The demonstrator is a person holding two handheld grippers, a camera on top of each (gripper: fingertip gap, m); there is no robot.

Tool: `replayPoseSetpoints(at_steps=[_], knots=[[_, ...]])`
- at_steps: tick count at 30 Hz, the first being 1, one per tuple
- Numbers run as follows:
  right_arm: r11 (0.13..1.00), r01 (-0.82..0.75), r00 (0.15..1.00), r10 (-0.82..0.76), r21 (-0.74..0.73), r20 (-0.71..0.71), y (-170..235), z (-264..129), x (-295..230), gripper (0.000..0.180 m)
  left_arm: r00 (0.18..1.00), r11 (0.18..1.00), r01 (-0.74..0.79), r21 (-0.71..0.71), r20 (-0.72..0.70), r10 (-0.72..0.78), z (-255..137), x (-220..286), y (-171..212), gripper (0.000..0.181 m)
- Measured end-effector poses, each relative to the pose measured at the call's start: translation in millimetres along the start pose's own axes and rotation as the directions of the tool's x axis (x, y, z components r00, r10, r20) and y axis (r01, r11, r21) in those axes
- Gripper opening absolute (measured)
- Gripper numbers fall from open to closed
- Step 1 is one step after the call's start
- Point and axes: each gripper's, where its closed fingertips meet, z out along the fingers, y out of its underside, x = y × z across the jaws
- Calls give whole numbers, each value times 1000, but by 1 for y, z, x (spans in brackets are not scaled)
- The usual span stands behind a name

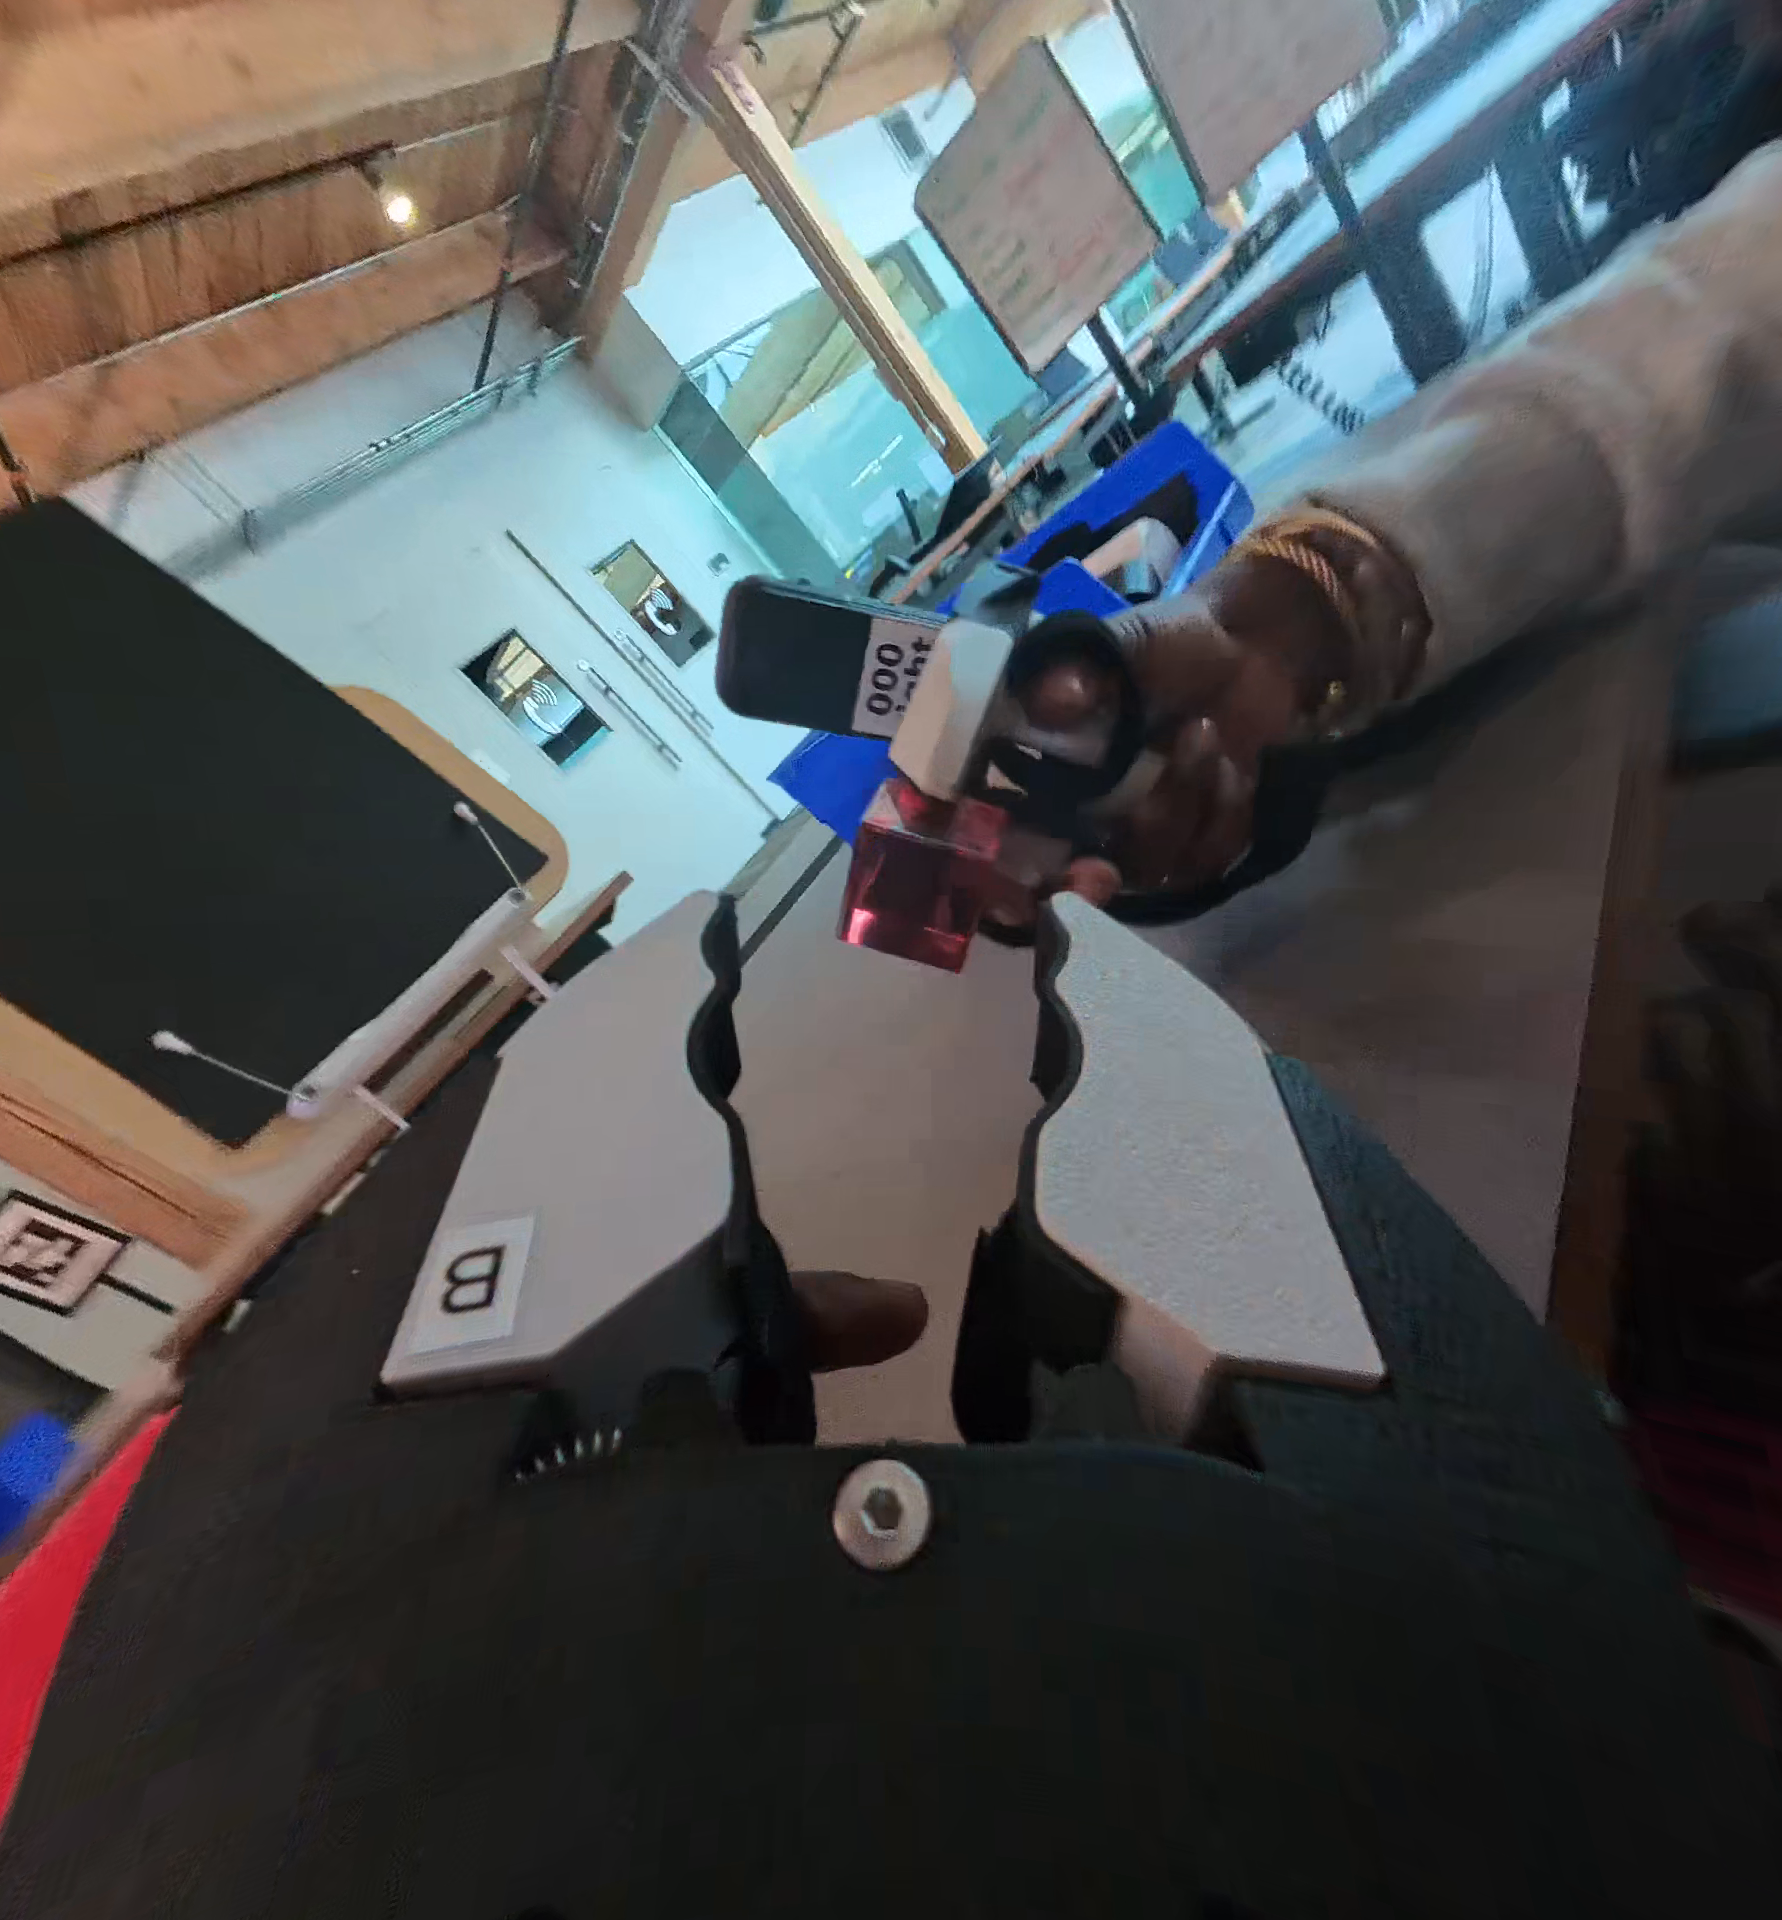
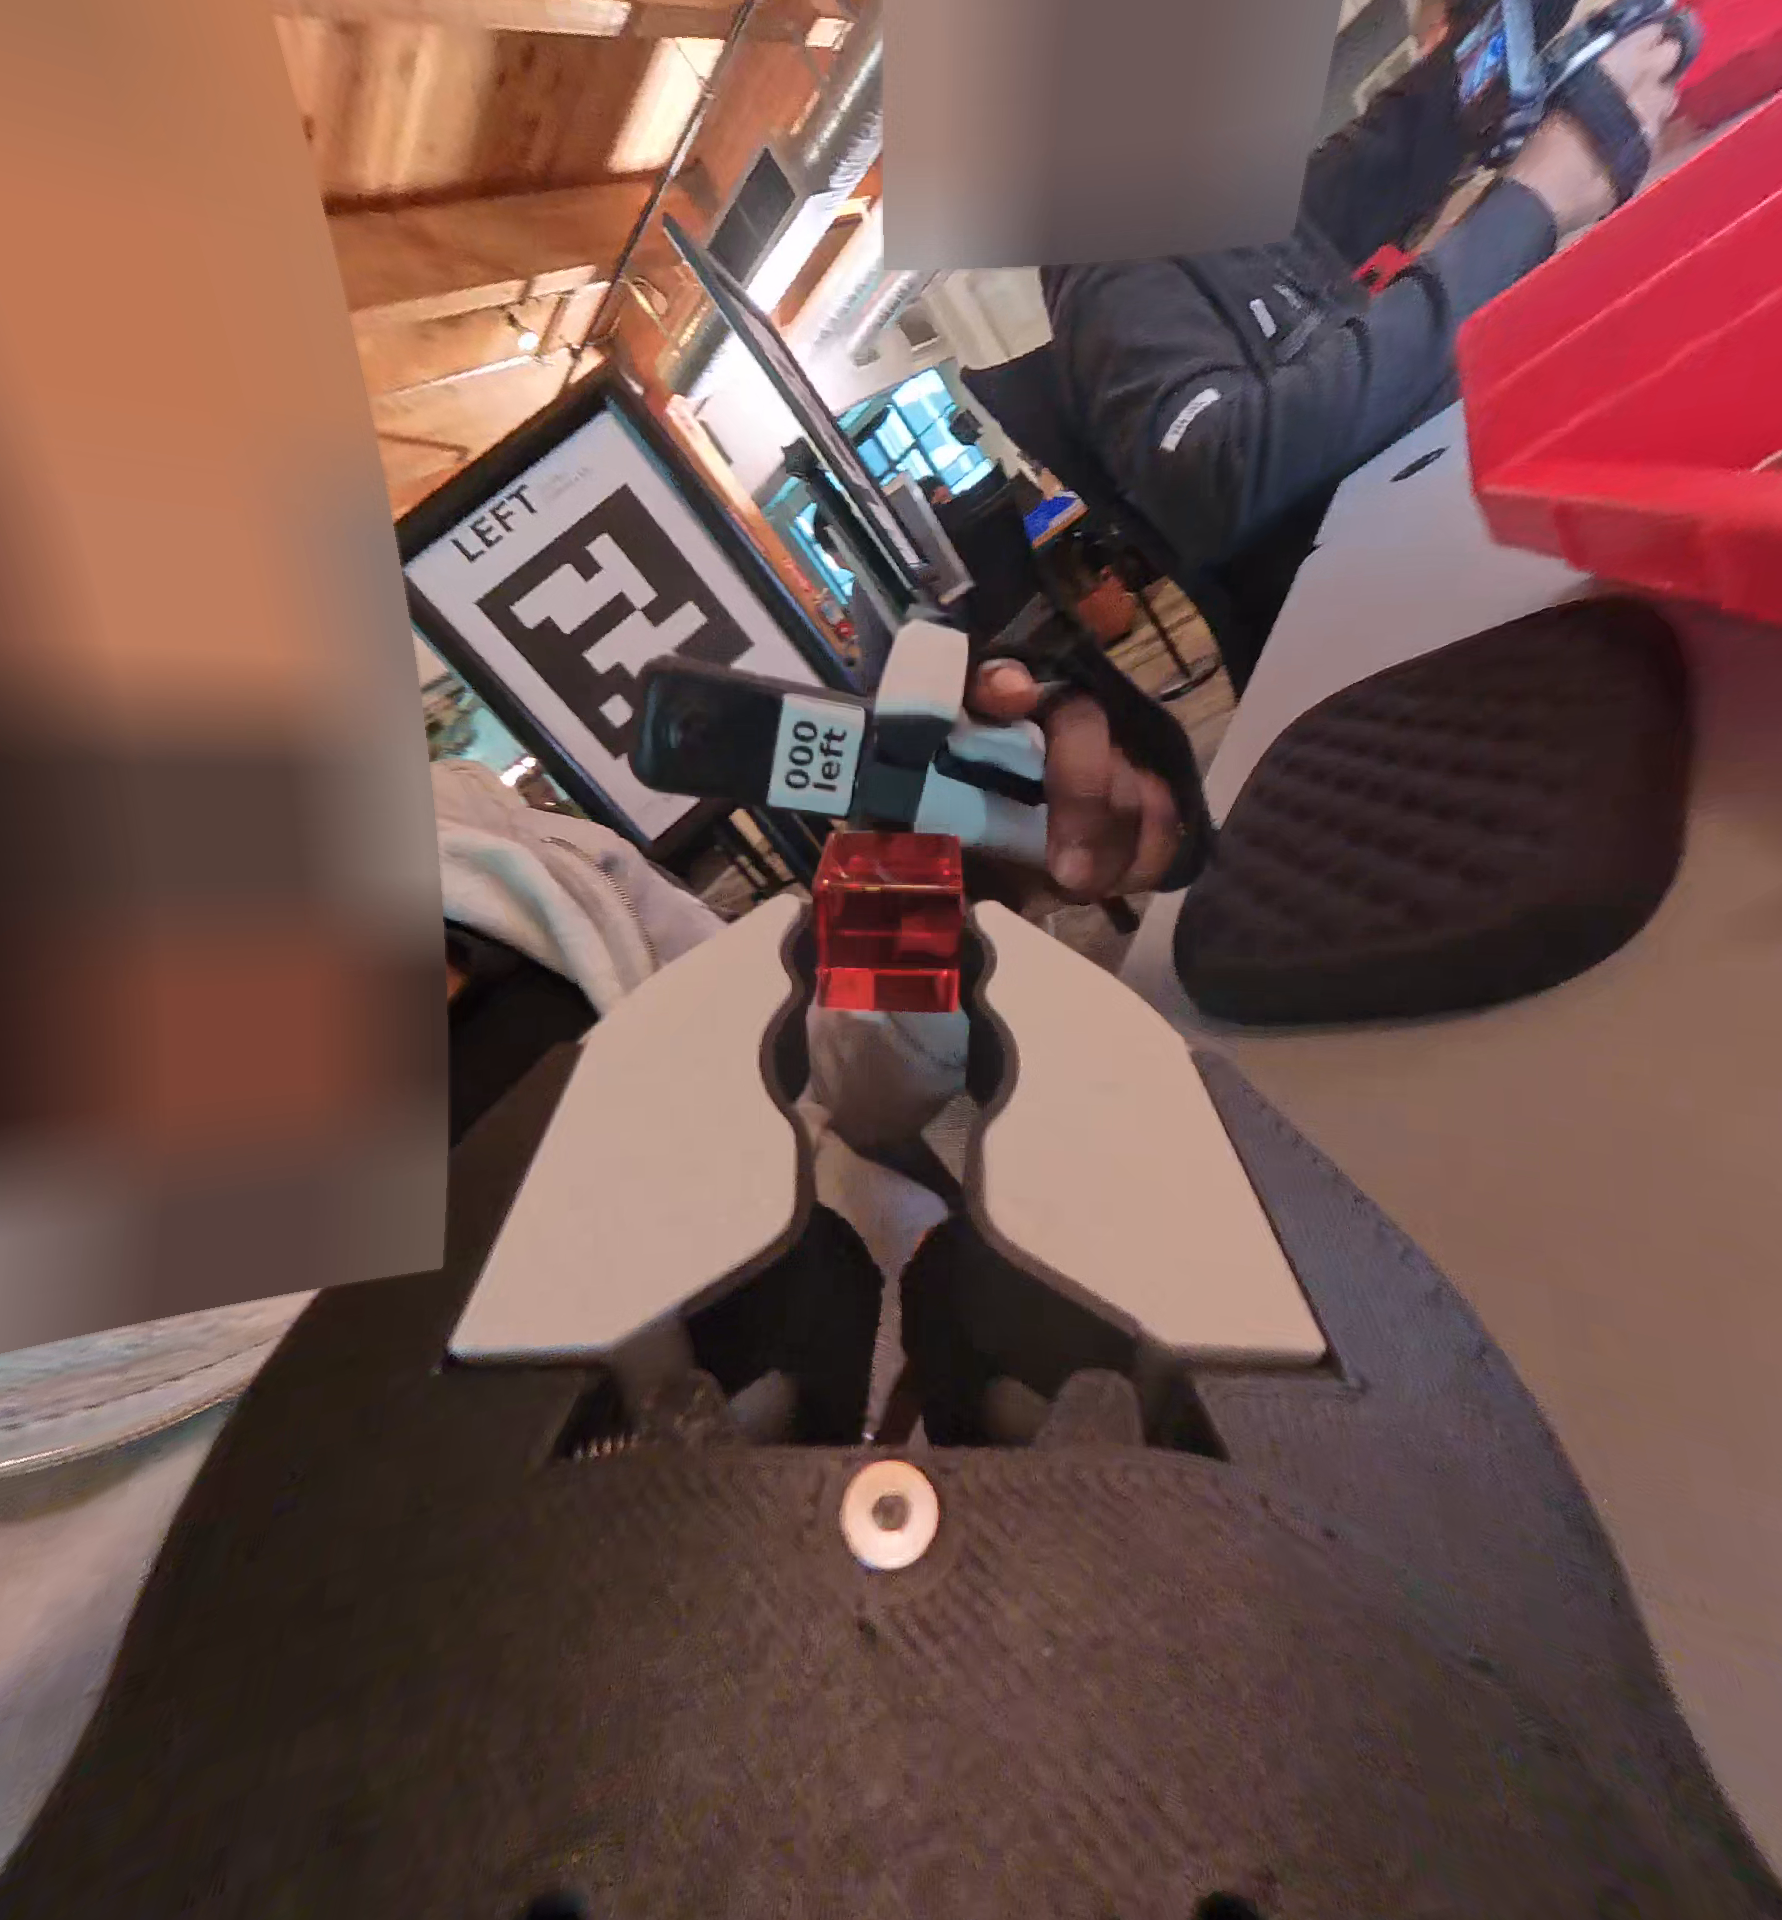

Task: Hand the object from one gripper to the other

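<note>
The right gripper [image 2: 887, 935] has its jaws clamped on the red cube [image 2: 889, 920]. The left gripper [image 1: 882, 914], jaws apart, faces the cube closely without gripping it.

The left gripper [image 1: 882, 925] has its jaws spread wide, with a clear channel between the fingers. At the mouth of that channel the red cube [image 1: 913, 883] hangs, pinched at the tips of the right gripper [image 2: 887, 945]; no room remains between those tips. The right gripper's body and the hand [image 1: 1209, 769] on it block the far side beyond the cube. A red bin [image 2: 1676, 343] crowds in on the right, a black padded mat [image 2: 1427, 810] beneath it.
</note>
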Motion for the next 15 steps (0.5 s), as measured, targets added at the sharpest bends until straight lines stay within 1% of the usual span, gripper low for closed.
replayPoseSetpoints(at_steps=[2, 4, 7, 9, 10, 11, 12, 13, 14, 15], knots=[[1000, -29, 999, 29, -7, 29, 2, 1, -3, 26, 999, 998, -53, -24, -2, 52, 1, 2, 1, 47], [999, -39, 999, 40, -24, 29, 5, 3, -2, 26, 998, 997, -68, -23, -11, 68, 2, 5, 0, 41], [999, -38, 999, 39, -33, 32, 7, 4, -3, 26, 998, 999, -42, -16, -51, 41, 4, 11, 1, 35], [999, -25, 999, 26, -33, 27, 6, 4, -2, 26, 999, 1000, -11, -9, -49, 10, 4, 10, 0, 31], [1000, -4, 1000, 5, -31, 23, 6, 4, -3, 27, 998, 999, 37, -4, -47, -37, 5, 9, 0, 29], [999, 35, 999, -35, -26, 13, 4, 3, -3, 29, 992, 993, 121, 4, -45, -121, 5, 6, -1, 27], [995, 100, 995, -100, -23, -11, 1, 3, -2, 37, 970, 971, 237, 15, -61, -235, 6, 3, -3, 26], [980, 196, 979, -197, -21, -46, -2, 3, -3, 45, 926, 928, 371, 32, -90, -367, 6, 1, -6, 26], [948, 318, 943, -320, -30, -95, -7, 1, -3, 54, 860, 863, 504, 50, -124, -495, 6, -1, -9, 26], [889, 454, 877, -458, -64, -148, -10, 0, -5, 60, 772, 775, 630, 58, -156, -616, 5, -5, -11, 26]])
